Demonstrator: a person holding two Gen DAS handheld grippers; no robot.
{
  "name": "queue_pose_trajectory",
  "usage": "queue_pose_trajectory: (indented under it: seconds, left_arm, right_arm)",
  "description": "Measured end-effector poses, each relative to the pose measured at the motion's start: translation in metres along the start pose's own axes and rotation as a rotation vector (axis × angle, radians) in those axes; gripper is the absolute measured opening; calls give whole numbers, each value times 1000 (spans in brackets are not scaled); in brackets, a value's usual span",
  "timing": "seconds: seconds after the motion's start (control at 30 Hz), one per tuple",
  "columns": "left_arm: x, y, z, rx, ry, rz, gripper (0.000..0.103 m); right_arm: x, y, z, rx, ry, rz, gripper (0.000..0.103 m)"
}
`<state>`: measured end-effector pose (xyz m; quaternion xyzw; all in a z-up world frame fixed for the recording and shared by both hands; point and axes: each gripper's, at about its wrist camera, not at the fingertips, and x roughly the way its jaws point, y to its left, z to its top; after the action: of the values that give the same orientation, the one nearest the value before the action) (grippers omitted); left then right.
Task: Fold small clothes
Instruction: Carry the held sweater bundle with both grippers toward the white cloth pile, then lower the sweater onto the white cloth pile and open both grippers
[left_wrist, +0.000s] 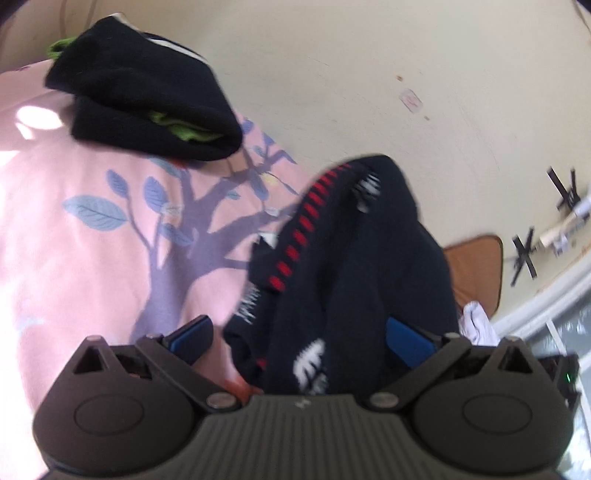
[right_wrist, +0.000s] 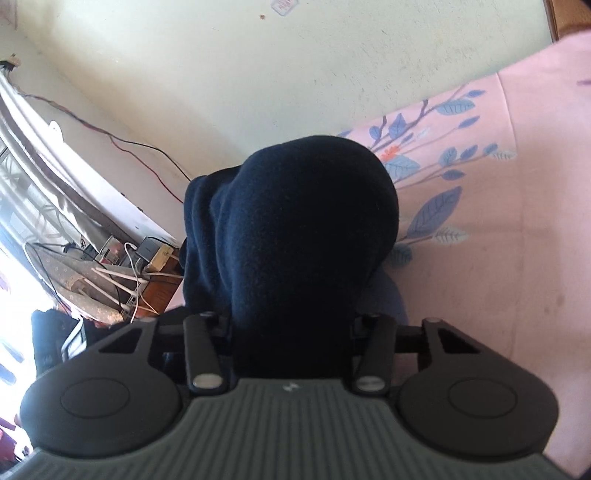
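A dark navy garment (left_wrist: 354, 266) with red dashes and white marks hangs bunched in front of my left gripper (left_wrist: 301, 339). The left blue fingers (left_wrist: 192, 336) stand wide apart with cloth between them, not clamped. In the right wrist view the same navy cloth (right_wrist: 295, 229) bulges over my right gripper (right_wrist: 291, 325), which is shut on it; its fingertips are hidden by the fabric. A folded black garment (left_wrist: 147, 99) with green inside lies on the pink bedsheet (left_wrist: 74, 258) at the far left.
The pink sheet with a tree and leaf print (right_wrist: 498, 240) covers the bed below. A cream wall (left_wrist: 369, 74) stands behind. A wooden chair back (left_wrist: 476, 266) and white cloth (left_wrist: 476, 325) are at the right. Cables and a router (right_wrist: 147, 258) sit by the window at the left.
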<state>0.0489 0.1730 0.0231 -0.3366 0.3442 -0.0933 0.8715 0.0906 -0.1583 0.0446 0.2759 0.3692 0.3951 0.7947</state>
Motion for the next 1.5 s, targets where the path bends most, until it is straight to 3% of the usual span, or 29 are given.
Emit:
queue_pose_trajectory:
  seconds: [0.17,0.2,0.27,0.3,0.37,0.4,0.47,0.53,0.7,0.9,1.03,1.1,1.17,1.23,1.27,1.5]
  left_arm:
    - [14,-18,-2,122,18,65,103]
    - [18,-25,-5,171,19,89,103]
    - [24,-37,-13,249,13,134,100]
    - [24,-39,-16,255,-3,154,98]
    - [24,-38,-14,244,8,132,95]
    - [24,-39,-13,215,38,95,91]
    - [26,-52,-12,199,54,94,89]
    - [29,-80,-15,282,41,98,87]
    - [72,-176,-10,379,85,-68,82]
    - [162,-328,-23,499,161,-240,83]
    - [236,-404,-47,555,234,-270,84]
    - [278,-425,-60,588,280,-223,85]
    - [325,-433,-81,600,353,-110,85]
    - [360,-426,-99,571,420,-78,98]
    - [365,-424,-103,557,420,-78,103]
    - [325,-422,-97,593,343,-92,102]
  right_arm:
    - [-2,16,-1,-131,-13,-53,50]
    - [2,14,-2,-116,-2,-54,57]
    - [23,4,-4,-45,50,-32,83]
    - [21,4,-6,-48,20,-25,91]
    - [27,8,-2,-57,40,-47,84]
    - [24,9,0,-67,36,-71,55]
    - [9,12,1,-85,16,-43,49]
    - [-10,18,0,-148,-32,-68,46]
    - [-91,1,23,-179,-205,-151,46]
    - [-205,-33,71,-260,-396,-423,46]
    - [-259,-83,101,-208,-445,-576,46]
    - [-270,-119,112,-167,-418,-645,47]
    - [-269,-163,118,-85,-351,-728,50]
    - [-257,-207,114,-7,-277,-792,59]
    - [-255,-217,107,-4,-292,-799,62]
    - [-267,-190,87,-6,-397,-849,79]
